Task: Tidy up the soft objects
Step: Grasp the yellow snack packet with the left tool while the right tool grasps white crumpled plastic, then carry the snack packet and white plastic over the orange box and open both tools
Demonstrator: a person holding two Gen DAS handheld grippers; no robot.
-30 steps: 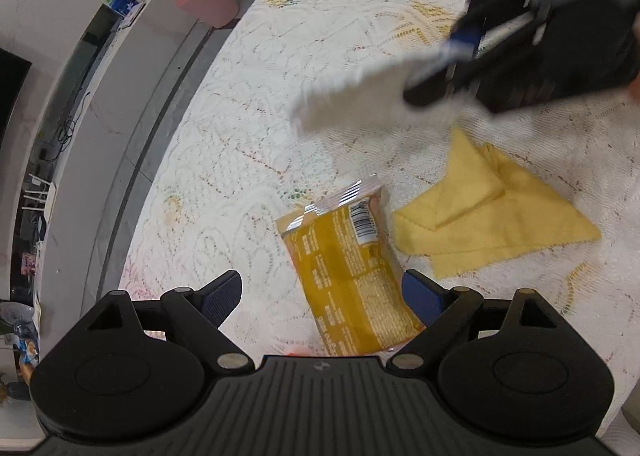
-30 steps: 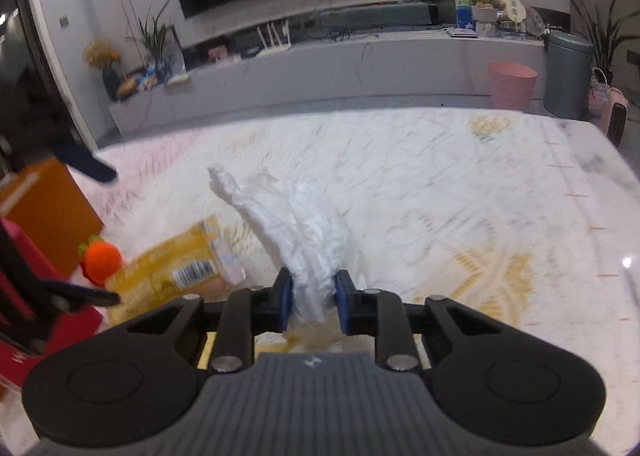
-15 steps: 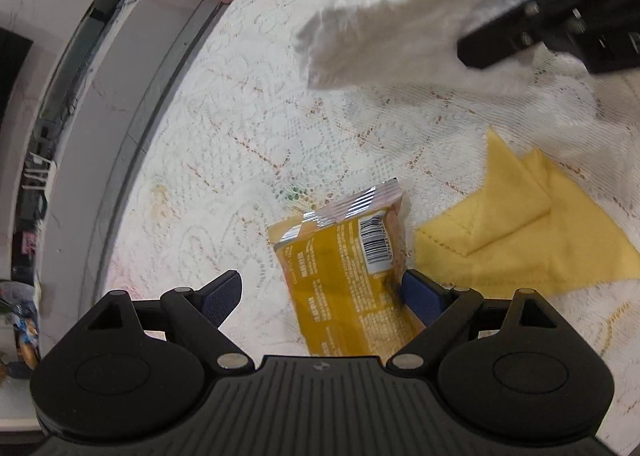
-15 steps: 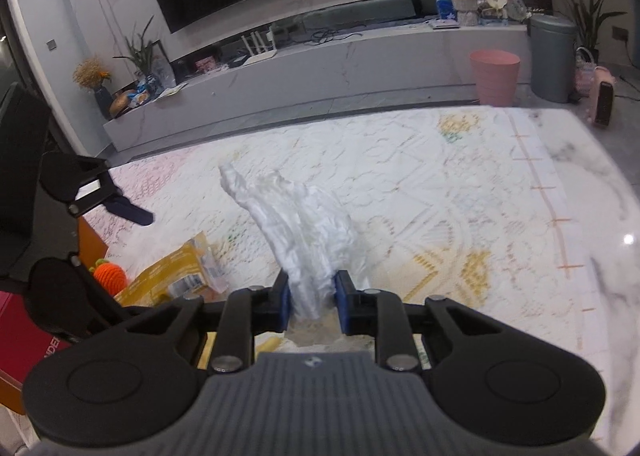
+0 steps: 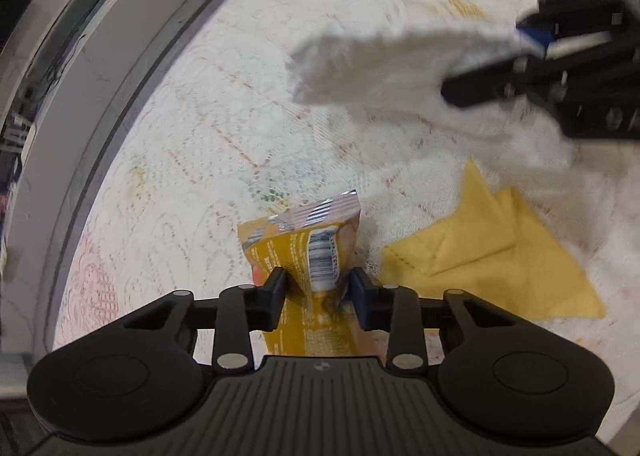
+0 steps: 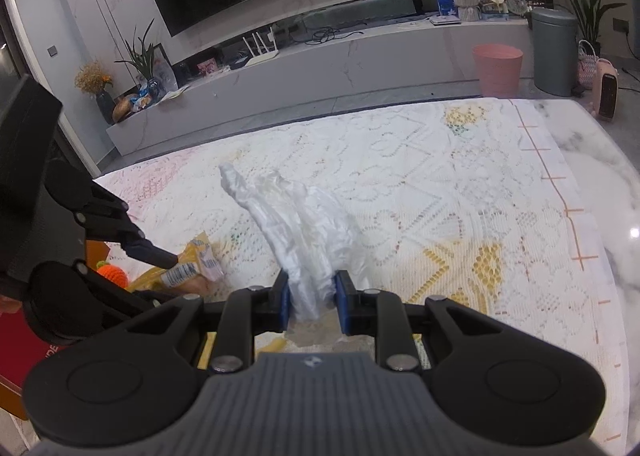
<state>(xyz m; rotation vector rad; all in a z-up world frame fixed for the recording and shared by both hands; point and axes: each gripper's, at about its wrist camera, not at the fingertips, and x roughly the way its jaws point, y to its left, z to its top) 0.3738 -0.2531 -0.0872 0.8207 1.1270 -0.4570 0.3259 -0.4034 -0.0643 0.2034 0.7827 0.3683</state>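
Clamping down on the yellow snack packet, the left gripper has its two fingers pressed against the packet's sides, so the foil buckles up between them with the barcode facing up; the packet's lower end runs under the gripper body and is hidden there. Just right of it a folded yellow cloth lies flat on the lace tablecloth, its near corner tucked behind the right finger. Above, the right gripper is clenched on a white cloth, which juts forward from its blue pads in crumpled folds, clear of the table at its far tip. In the left wrist view that same cloth is a blurred white slab, and the right gripper holding it is cut off at the frame edge, so how much of the cloth trails below is hard to judge; some of it seems to droop toward the yellow cloth. From the right wrist view the left gripper shows only as a dark arm at the left, one fingertip on the packet. Behind it a small orange ball peeks out, mostly hidden. A red box is cut off at the left edge. Past the table stand a pink bin and a grey bin.
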